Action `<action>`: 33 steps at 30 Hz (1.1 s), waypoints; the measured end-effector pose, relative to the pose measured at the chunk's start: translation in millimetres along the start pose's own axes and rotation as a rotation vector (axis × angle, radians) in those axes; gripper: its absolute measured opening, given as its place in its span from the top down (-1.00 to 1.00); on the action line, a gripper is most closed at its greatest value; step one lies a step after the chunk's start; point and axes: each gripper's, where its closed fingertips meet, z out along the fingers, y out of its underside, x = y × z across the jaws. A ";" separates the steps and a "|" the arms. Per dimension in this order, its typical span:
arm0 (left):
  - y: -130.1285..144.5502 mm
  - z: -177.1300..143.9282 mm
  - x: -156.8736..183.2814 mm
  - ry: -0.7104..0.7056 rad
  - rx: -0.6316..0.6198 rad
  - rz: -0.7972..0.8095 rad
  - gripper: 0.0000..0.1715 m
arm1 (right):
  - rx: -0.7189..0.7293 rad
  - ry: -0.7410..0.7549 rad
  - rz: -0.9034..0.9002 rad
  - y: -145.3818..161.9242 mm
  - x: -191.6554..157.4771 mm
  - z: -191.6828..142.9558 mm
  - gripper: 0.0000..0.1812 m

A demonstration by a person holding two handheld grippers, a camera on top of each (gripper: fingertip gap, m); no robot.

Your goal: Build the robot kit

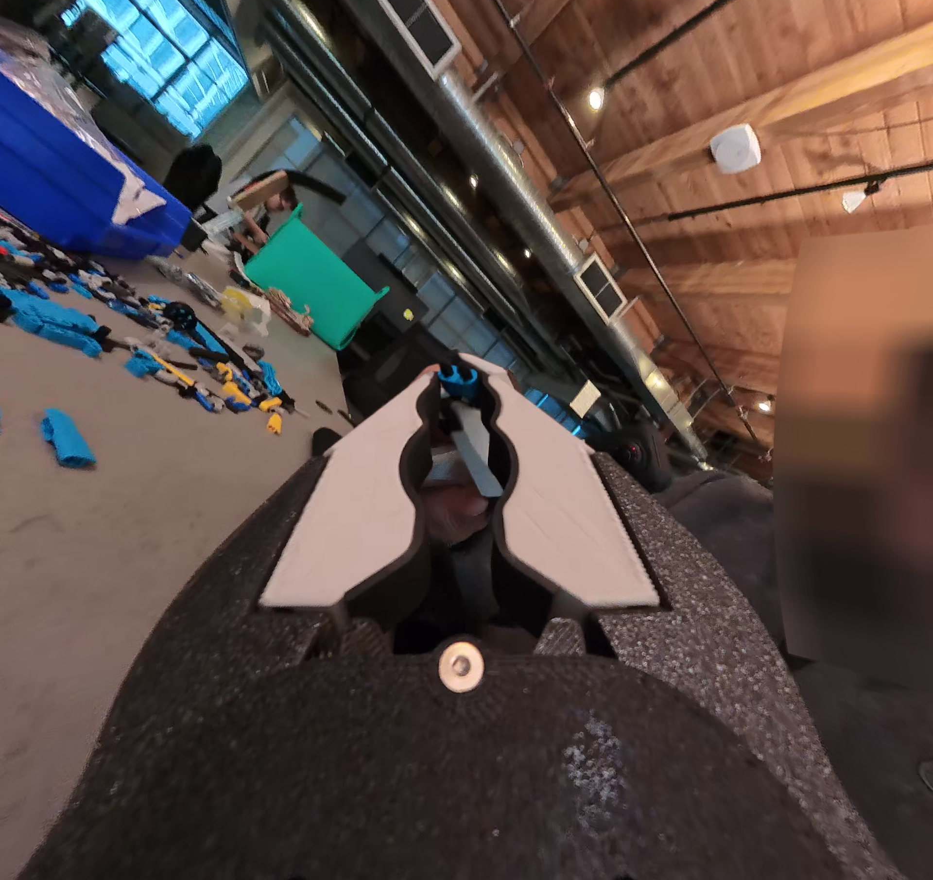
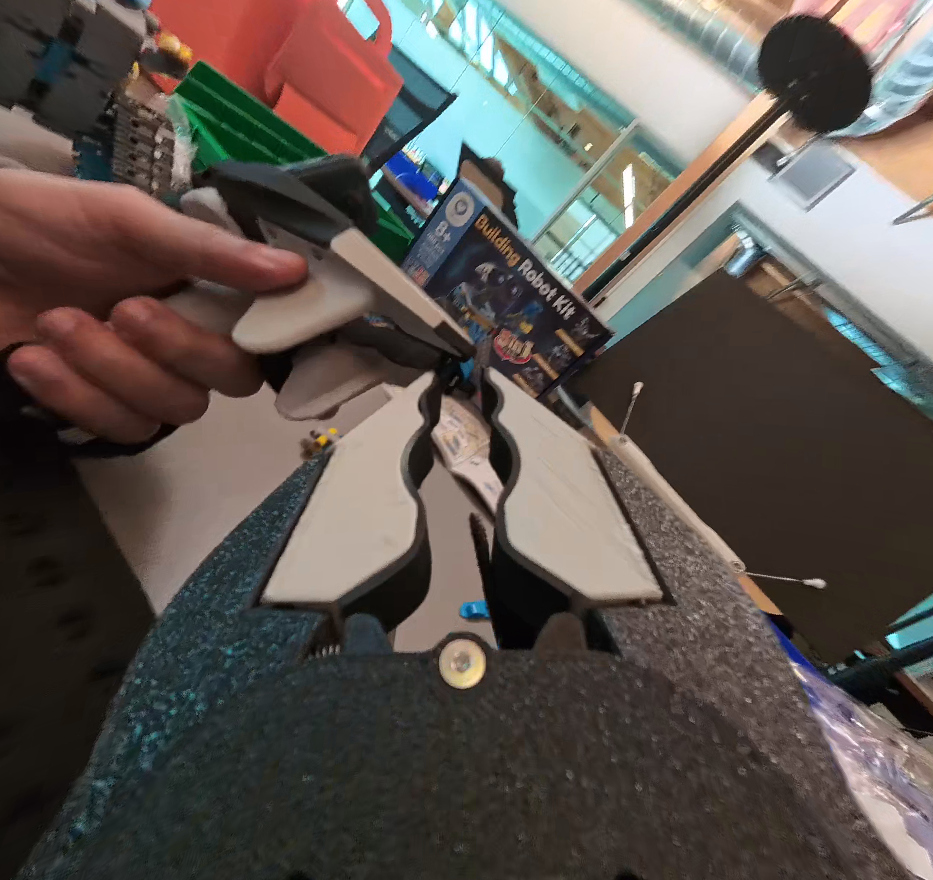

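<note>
Left wrist view, left to right: blue bin (image 1: 75, 174) at the far left of the grey bench (image 1: 151, 527); scattered blue, black and yellow building pieces (image 1: 166, 351) before it, one loose blue piece (image 1: 68, 438) apart and nearer; green bin (image 1: 315, 280) at the bench's far edge. Left claw (image 1: 457, 381), lifted clear of the bench, fingers closed at the tips on a small blue and black part (image 1: 457, 382) with a grey strip (image 1: 474, 452) hanging back between them. Right wrist view, left to right: a hand (image 2: 116, 310) holding the other claw's handle; green bin (image 2: 237, 123) and red bin (image 2: 303, 63) behind; right claw (image 2: 459, 386), fingers slightly parted, nothing clearly gripped, tips close to the other claw's tip; printed leaflet (image 2: 469, 447) on the bench beneath; dark kit box (image 2: 510, 295) upright beyond; black toothed wheel (image 2: 813, 76) on a rod, upper right.
</note>
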 end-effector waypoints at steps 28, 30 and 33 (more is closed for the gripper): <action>2.5 -26.8 -32.3 -0.329 -0.108 0.251 0.66 | -0.010 -1.040 1.493 27.7 -15.5 10.3 0.97; 4.2 -26.8 -33.5 -0.341 -0.124 0.272 0.78 | -0.040 -1.074 1.473 26.9 -25.0 7.7 0.97; 7.7 -27.6 -33.2 -0.345 -0.151 0.290 0.92 | -0.053 -1.088 1.470 27.7 -28.5 6.9 0.97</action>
